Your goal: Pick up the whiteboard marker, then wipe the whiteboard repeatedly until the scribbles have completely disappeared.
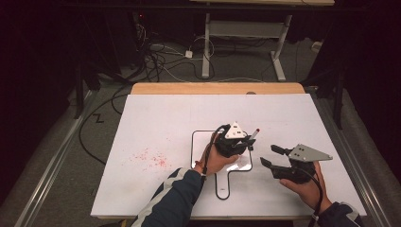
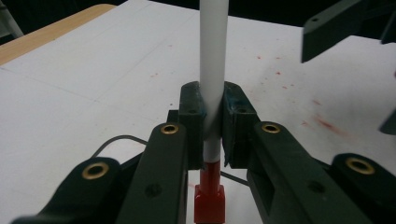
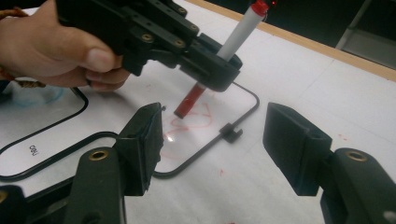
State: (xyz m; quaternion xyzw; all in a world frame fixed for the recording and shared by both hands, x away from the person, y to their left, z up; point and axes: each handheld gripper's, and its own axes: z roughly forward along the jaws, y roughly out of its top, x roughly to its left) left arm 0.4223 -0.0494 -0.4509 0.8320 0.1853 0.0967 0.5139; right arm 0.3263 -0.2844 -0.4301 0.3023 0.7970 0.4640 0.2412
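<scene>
My left gripper [image 1: 247,141] [image 2: 214,119] is shut on a white marker [image 1: 254,134] [image 2: 214,65] [image 3: 243,30], held tilted with its red end [image 3: 189,100] pointing down. That end sits just over a red scribble [image 3: 192,121] on a small black-framed whiteboard [image 1: 194,142] [image 3: 253,100]; I cannot tell whether it touches. The left gripper [image 3: 210,70] and the hand on it hang over the board. My right gripper [image 1: 268,155] [image 3: 215,135] is open with nothing between its jaws, just right of the board and aimed at the marker's tip.
Red specks [image 1: 152,158] stain the white table cover [image 1: 283,113] left of the board. A wooden table edge [image 1: 217,88] runs along the back. Beyond it, a desk frame [image 1: 246,33] and cables [image 1: 156,61] stand on the floor.
</scene>
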